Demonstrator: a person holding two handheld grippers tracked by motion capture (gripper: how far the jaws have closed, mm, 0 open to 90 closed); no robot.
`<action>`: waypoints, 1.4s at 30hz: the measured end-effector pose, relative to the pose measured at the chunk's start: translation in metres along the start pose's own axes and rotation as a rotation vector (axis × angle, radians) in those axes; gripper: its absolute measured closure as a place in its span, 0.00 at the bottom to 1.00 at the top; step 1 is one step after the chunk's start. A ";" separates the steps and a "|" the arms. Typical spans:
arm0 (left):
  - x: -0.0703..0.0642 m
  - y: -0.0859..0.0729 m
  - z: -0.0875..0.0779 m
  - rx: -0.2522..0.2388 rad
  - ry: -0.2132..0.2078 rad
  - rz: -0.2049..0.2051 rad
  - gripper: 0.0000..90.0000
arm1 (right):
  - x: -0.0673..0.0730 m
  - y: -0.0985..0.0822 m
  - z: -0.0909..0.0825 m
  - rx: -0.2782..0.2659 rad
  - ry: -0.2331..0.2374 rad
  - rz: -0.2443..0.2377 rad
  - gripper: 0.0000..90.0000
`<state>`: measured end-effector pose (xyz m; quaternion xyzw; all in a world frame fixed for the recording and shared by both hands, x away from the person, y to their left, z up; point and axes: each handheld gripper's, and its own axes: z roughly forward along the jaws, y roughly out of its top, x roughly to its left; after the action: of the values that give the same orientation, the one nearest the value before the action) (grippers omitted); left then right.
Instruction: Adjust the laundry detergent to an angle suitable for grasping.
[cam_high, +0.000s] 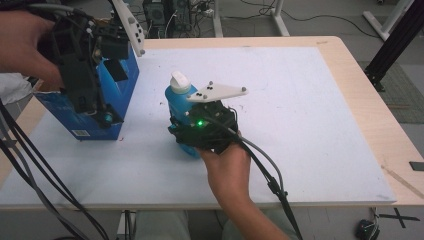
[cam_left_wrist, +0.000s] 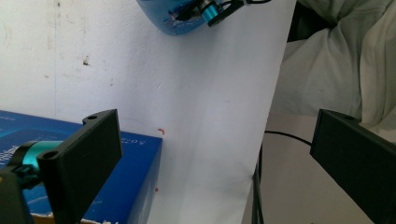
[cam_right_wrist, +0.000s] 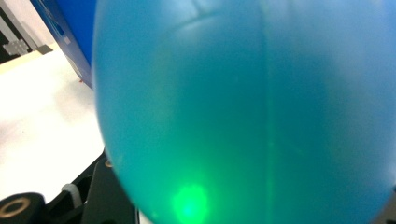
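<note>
A: What is held by the right gripper (cam_high: 192, 131)?

B: A blue bottle (cam_high: 178, 100) with a white cap (cam_high: 180, 80) is clasped between its jaws, which are clenched on the bottle's lower body. The bottle is seen standing roughly upright near the middle of the white mat (cam_high: 300, 125) that covers the table (cam_high: 370, 105). In the right gripper view the blue-green wall of the bottle (cam_right_wrist: 243, 107) is pressed right up to the camera, with a green glow reflected on it.

A: And the left gripper (cam_high: 102, 112)?

B: It is held above the blue box (cam_high: 120, 95) at the mat's left edge, and its jaws are spread wide with nothing between them. In the left gripper view the box (cam_left_wrist: 130, 186) is seen under one jaw, though whether that jaw is touching it cannot be told from this angle.

A: How are the bottle and box placed?

B: They are kept apart, with bare mat between them; the box is seen to the bottle's left in the high view.
</note>
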<state>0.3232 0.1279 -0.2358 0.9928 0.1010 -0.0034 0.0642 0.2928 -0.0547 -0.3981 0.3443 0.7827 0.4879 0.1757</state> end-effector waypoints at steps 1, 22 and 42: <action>0.000 0.000 0.000 0.000 0.000 0.000 0.03 | -0.001 0.001 -0.001 0.005 0.000 -0.004 0.48; 0.004 0.007 0.003 0.001 0.004 0.010 0.03 | -0.054 0.038 -0.043 0.026 0.127 -0.110 0.48; 0.007 0.015 0.006 0.000 0.008 0.007 0.03 | -0.098 0.052 -0.061 0.014 0.288 -0.176 0.48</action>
<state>0.3334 0.1145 -0.2399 0.9932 0.0978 0.0006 0.0639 0.3435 -0.1490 -0.3303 0.2022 0.8304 0.5092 0.1015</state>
